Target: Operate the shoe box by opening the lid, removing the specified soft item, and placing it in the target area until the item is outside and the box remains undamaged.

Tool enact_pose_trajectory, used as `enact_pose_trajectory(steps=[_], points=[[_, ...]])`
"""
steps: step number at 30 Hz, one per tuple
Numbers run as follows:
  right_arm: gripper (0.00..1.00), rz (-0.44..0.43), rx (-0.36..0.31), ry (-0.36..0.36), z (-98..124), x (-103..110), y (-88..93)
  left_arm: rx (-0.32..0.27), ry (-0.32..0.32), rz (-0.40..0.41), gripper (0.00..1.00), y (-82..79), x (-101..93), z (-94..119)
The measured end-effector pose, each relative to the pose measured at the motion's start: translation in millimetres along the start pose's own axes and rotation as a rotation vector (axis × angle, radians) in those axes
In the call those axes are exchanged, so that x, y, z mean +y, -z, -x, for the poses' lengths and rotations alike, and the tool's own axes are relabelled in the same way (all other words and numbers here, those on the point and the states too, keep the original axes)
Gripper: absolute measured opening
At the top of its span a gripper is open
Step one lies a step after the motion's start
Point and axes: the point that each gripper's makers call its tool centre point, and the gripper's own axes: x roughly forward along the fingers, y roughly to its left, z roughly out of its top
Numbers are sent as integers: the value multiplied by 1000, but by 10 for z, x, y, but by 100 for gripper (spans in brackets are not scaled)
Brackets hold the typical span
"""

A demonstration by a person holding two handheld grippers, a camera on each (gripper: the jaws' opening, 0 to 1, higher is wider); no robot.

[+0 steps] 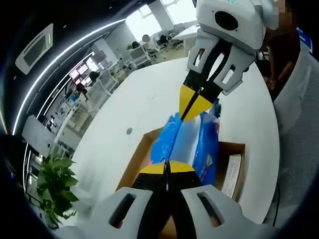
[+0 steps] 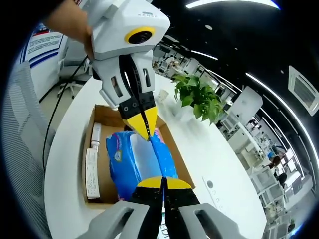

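A blue soft plastic-wrapped pack (image 1: 205, 144) hangs over an open brown cardboard shoe box (image 1: 135, 158) on a white table. My left gripper (image 1: 167, 167) rises from the bottom of the left gripper view, its yellow-tipped jaws shut on the pack's near end. Opposite it, my right gripper (image 1: 192, 109) comes down from the top, pinching the far end. In the right gripper view the right gripper (image 2: 163, 181) is shut on the pack (image 2: 130, 167), and the left gripper (image 2: 144, 129) grips the other end. The box (image 2: 102, 191) lies below, lid not visible.
White paper strips (image 2: 91, 172) lie along one inner side of the box, also seen as a white strip (image 1: 232, 174). A potted plant (image 2: 199, 98) stands past the box on the table (image 2: 214, 154). A person's grey sleeve (image 1: 299, 129) is close by. Office desks lie beyond.
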Motion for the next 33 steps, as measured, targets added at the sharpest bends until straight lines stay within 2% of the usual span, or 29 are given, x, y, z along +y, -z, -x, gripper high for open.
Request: enact_pose_trajectory(steps=[18,33], points=[[0,-55,42,100,511,-363,470,-48,60,-45,0,-662,-224,-352],[0,-122,83,184,950,-612,1006,-78,128,-62,0,-1171,-581,-741]])
